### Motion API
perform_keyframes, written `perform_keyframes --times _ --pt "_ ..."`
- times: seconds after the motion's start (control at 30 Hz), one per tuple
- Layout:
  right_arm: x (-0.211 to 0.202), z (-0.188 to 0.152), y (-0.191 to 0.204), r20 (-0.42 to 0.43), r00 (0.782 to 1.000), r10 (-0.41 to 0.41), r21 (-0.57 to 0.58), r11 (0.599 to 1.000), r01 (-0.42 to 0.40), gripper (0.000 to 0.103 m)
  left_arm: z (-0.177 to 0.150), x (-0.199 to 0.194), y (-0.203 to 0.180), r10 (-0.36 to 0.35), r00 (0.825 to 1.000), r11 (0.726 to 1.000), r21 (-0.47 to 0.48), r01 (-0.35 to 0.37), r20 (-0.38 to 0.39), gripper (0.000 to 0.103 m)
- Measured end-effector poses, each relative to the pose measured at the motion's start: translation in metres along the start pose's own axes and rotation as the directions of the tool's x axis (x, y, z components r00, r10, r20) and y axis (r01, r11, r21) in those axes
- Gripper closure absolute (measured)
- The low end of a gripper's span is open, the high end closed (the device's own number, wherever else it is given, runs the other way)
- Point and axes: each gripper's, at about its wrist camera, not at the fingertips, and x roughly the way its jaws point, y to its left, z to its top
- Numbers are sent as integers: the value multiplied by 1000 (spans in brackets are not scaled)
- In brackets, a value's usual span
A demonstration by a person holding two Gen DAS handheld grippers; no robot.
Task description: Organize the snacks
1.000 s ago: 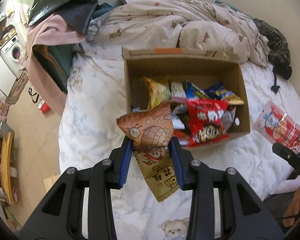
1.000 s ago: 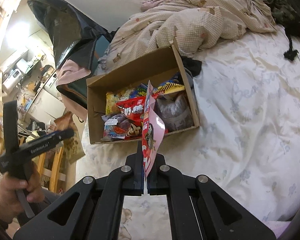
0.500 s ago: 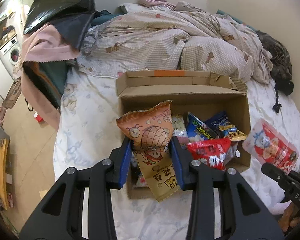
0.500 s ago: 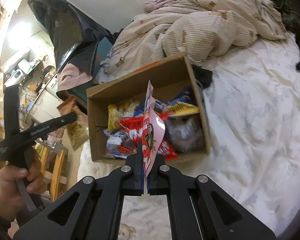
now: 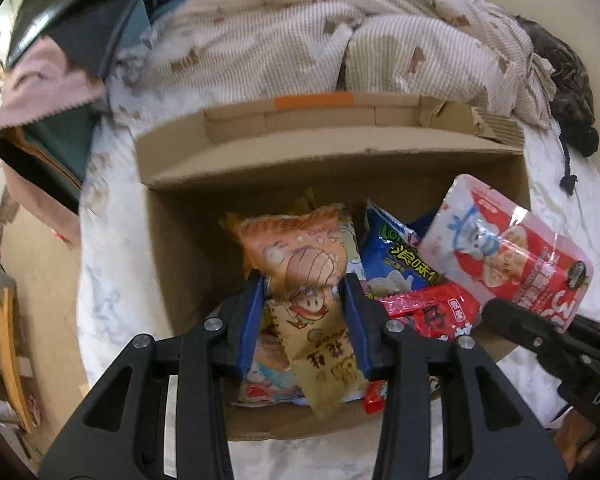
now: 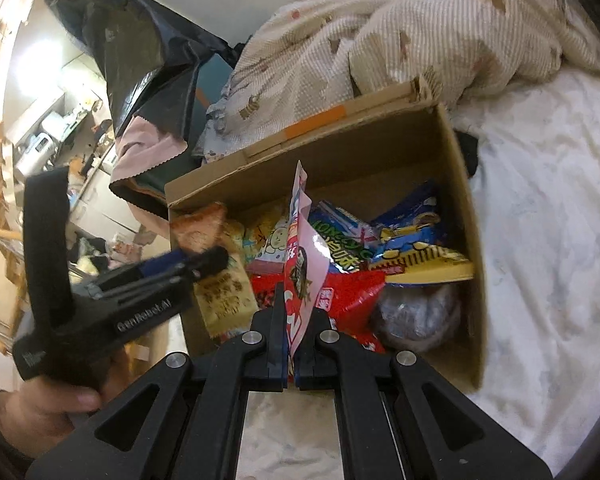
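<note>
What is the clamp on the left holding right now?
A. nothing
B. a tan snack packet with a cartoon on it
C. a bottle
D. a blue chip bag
B: the left gripper is shut on the tan snack packet, above the cardboard box.

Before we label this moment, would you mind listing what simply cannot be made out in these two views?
- Left wrist view: the cardboard box floor, covered by packets and by the orange snack bag in the left gripper.
- Right wrist view: the pink-and-red pouch in the right gripper is edge-on, so its print is unreadable.
- Right wrist view: the left gripper's tips are motion-blurred.
- Both views: small packet lettering is too blurred to read.
</note>
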Motion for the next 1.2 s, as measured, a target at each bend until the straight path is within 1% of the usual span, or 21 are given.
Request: perform_keyframes --times 0.1,0.23,0.27,0.33,0.37,0.4,0.43,0.5,0.53,0.6,0.63,0.67,0.7,0.73,0.77,0.87,0.97,1.1,1.2 --pt "6 5 -1 2 1000 -6 11 1000 6 102 6 5 -1 -1 1000 1000 -27 1 -7 67" --pt "9 7 -1 -5 1000 28 40 999 -28 101 14 7 -5 18 1000 999 -27 -17 9 66" --pt "10 7 -1 -9 999 35 43 998 -35 99 15 7 -5 20 1000 999 -29 -19 9 65" --pt "9 7 -1 -11 999 36 49 998 -35 96 15 7 -4 25 1000 999 -33 -25 4 55" --pt "9 7 0 -14 1000 27 48 999 -27 96 16 7 -3 28 1000 999 -34 -28 6 46" --pt "8 7 0 -12 1000 20 45 999 -20 96 15 4 -2 34 999 999 -38 -33 15 39" --pt "7 8 0 -10 1000 13 42 999 -13 96 15 2 -1 42 999 998 -41 -41 24 37" --pt "4 9 2 6 1000 -8 31 999 8 96 15 -3 2 53 998 997 -53 -51 40 26" --pt "1 9 3 23 999 -25 23 999 25 95 15 -6 4 46 998 997 -62 -43 44 25" --pt "-3 11 5 37 998 -49 9 999 49 90 15 -11 9 16 999 996 -89 -11 50 25" --pt "-4 11 5 39 997 -62 6 998 62 80 16 -12 9 13 999 995 -95 -8 51 25" --pt "-5 12 5 38 997 -69 9 998 69 64 16 -15 10 17 998 995 -99 -11 57 25" --pt "-5 11 4 37 997 -72 14 997 72 50 17 -18 11 27 997 995 -100 -20 66 25" --pt "-5 11 3 38 997 -74 22 997 73 23 17 -21 11 33 997 995 -97 -25 76 25" --pt "-6 10 2 41 997 -68 28 997 66 16 16 -25 11 35 995 995 -91 -26 91 25" --pt "-8 9 5 29 998 -60 16 998 59 16 11 -39 14 40 989 997 -74 -29 145 25" --pt "-19 8 8 54 996 -66 -2 998 66 16 6 -50 17 41 985 997 -67 -30 170 25" --pt "-37 3 13 87 994 -59 -9 998 60 16 -3 -67 24 64 980 995 -91 -48 187 25" --pt "-53 -4 22 123 990 -66 -43 997 72 16 -12 -81 27 78 972 993 -106 -56 221 25"
